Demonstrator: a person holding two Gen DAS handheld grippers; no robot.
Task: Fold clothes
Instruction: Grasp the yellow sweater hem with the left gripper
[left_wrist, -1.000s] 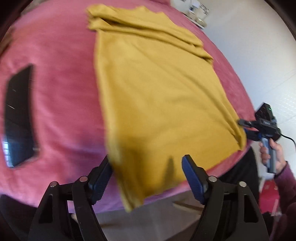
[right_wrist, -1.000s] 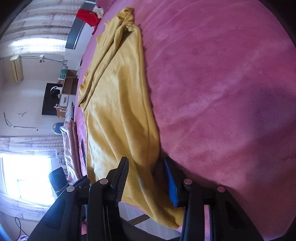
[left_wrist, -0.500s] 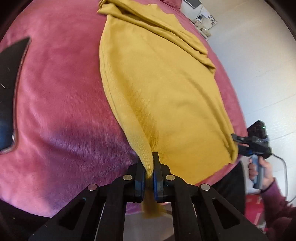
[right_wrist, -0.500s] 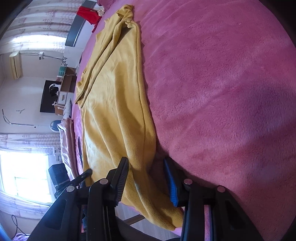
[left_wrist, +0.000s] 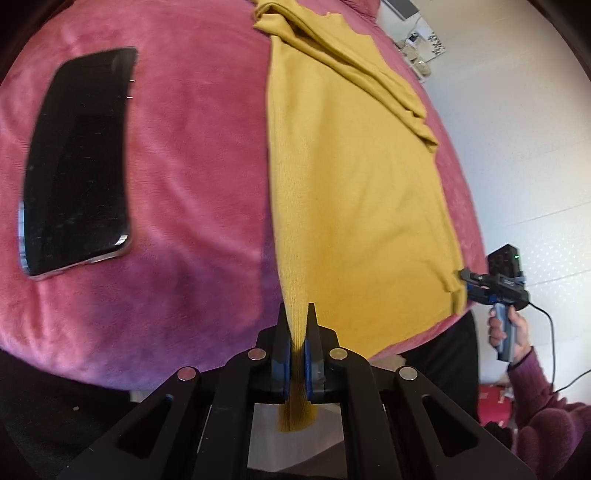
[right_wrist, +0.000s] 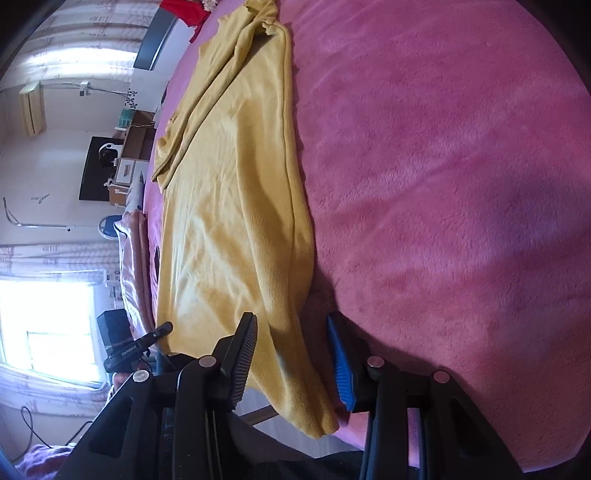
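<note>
A mustard-yellow garment (left_wrist: 351, 184) lies flat on the pink bed cover (left_wrist: 192, 155), with its sleeves folded in at the far end. My left gripper (left_wrist: 295, 317) is shut on the near-left hem corner, and a tuft of cloth hangs out below the pads. In the right wrist view the same garment (right_wrist: 229, 221) runs away from me. My right gripper (right_wrist: 291, 321) straddles the other hem corner, its jaws apart and the cloth loose between them. The right gripper (left_wrist: 466, 275) also shows at the bed's right edge, held by a hand (left_wrist: 506, 332).
A black phone (left_wrist: 77, 162) lies face up on the cover, left of the garment. The bed edge runs just under both grippers, with floor below. The right wrist view shows wide bare pink cover (right_wrist: 443, 184), and a window and shelves far left.
My left gripper went from wide open to shut on the hem corner and pulled it taut into a ridge. The phone now sits nearer the middle of that view. The right gripper kept still.
</note>
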